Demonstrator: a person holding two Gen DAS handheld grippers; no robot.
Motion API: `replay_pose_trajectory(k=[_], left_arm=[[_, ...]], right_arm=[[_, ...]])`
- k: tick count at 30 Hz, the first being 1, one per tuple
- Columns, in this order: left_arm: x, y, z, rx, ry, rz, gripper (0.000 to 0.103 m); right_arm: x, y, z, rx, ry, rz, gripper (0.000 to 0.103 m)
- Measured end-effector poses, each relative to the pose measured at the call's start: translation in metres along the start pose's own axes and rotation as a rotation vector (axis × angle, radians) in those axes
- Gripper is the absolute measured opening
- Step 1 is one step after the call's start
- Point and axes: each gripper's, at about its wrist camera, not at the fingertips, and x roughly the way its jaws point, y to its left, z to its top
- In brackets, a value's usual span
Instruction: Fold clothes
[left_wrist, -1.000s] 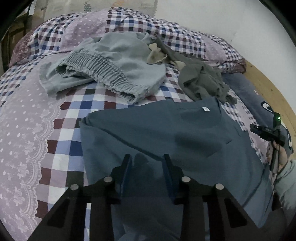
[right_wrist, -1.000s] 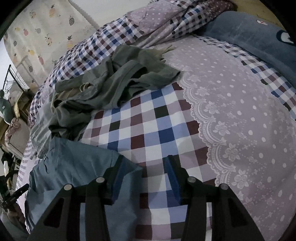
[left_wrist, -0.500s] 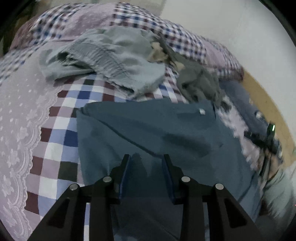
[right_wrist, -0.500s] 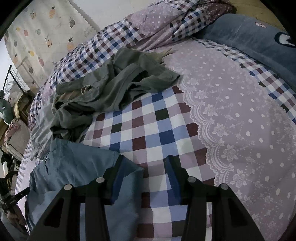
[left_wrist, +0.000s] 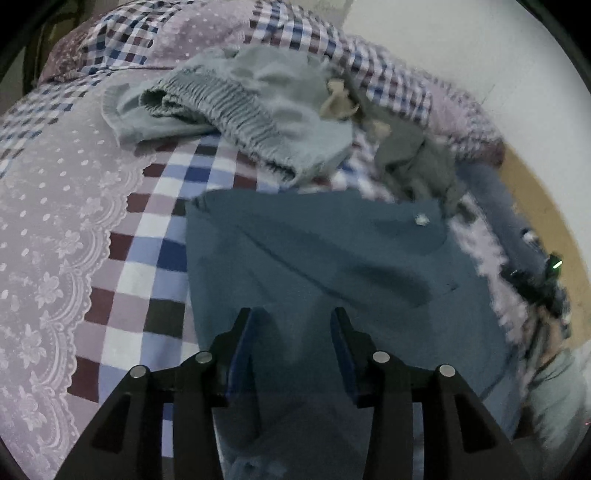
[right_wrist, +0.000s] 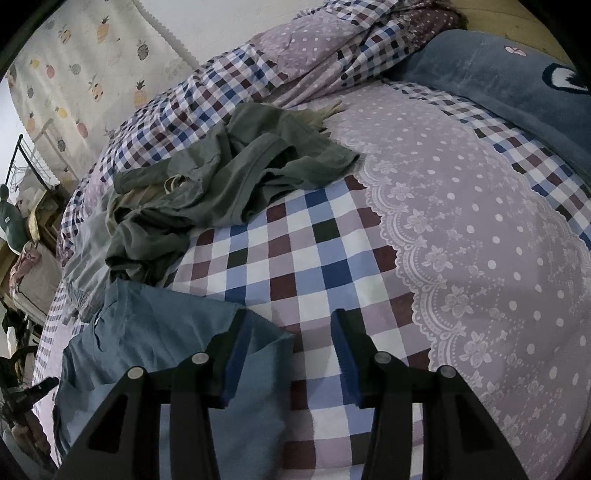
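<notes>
A blue-grey T-shirt (left_wrist: 332, 266) lies spread flat on the checked bedspread (left_wrist: 155, 229), its neck label toward the far right. My left gripper (left_wrist: 291, 325) is open and empty, hovering over the shirt's lower part. In the right wrist view the same shirt (right_wrist: 155, 332) lies at the lower left, one sleeve corner under the left finger. My right gripper (right_wrist: 288, 332) is open and empty above the shirt's edge and the bedspread (right_wrist: 303, 251).
Light grey elastic-waist shorts (left_wrist: 236, 107) and a crumpled olive garment (left_wrist: 417, 162) lie beyond the shirt; the olive garment (right_wrist: 229, 184) also shows in the right wrist view. A blue pillow (right_wrist: 495, 74) lies at far right. A wall and wooden bed edge (left_wrist: 535, 192) stand right.
My left gripper has moved forward and swung over the shirt, so the shorts and olive garment sit higher and nearer. The right gripper has drifted slightly; both stay open.
</notes>
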Motion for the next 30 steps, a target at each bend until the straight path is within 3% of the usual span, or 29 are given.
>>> replay_pose_trajectory(k=[1,2,3,4,5,9,18,22,24,25,27,30], left_arm=[[0.002,-0.002,-0.001,0.01,0.001,0.016,0.045],[0.004,-0.004,-0.001,0.016,-0.006,0.027,0.038],[0.004,-0.005,-0.002,0.021,-0.014,0.043,0.028],[0.004,-0.005,-0.001,0.018,-0.026,0.06,0.007],[0.002,-0.003,-0.001,0.005,-0.043,0.071,0.001],[-0.012,0.009,0.001,-0.049,-0.123,0.046,0.0],[-0.002,0.013,0.0,-0.053,-0.072,-0.026,0.003],[0.002,0.012,-0.001,-0.043,-0.049,-0.053,0.034],[0.006,0.004,-0.002,-0.002,-0.04,-0.034,0.035],[0.008,0.0,-0.002,0.016,-0.035,-0.02,0.033],[0.011,-0.005,-0.004,0.041,-0.034,-0.005,0.004],[0.004,-0.007,-0.006,0.053,-0.087,0.001,0.0]], right_arm=[[0.0,0.001,0.0,-0.001,0.001,0.001,0.048],[0.0,0.002,-0.001,-0.003,0.003,0.001,0.048],[0.001,0.003,-0.001,-0.005,0.004,0.001,0.048],[0.001,0.004,-0.002,-0.007,0.006,0.001,0.048],[0.001,0.005,-0.002,-0.011,0.008,0.001,0.048],[0.001,0.01,-0.004,-0.031,0.011,-0.005,0.048],[0.015,0.007,-0.005,-0.018,0.056,0.013,0.048],[0.029,0.001,-0.006,0.026,0.1,0.047,0.051],[0.038,-0.004,-0.006,0.064,0.129,0.085,0.052],[0.044,-0.006,-0.005,0.089,0.147,0.106,0.052],[0.051,-0.006,-0.006,0.102,0.165,0.117,0.053],[0.056,-0.001,-0.006,0.084,0.171,0.116,0.053]])
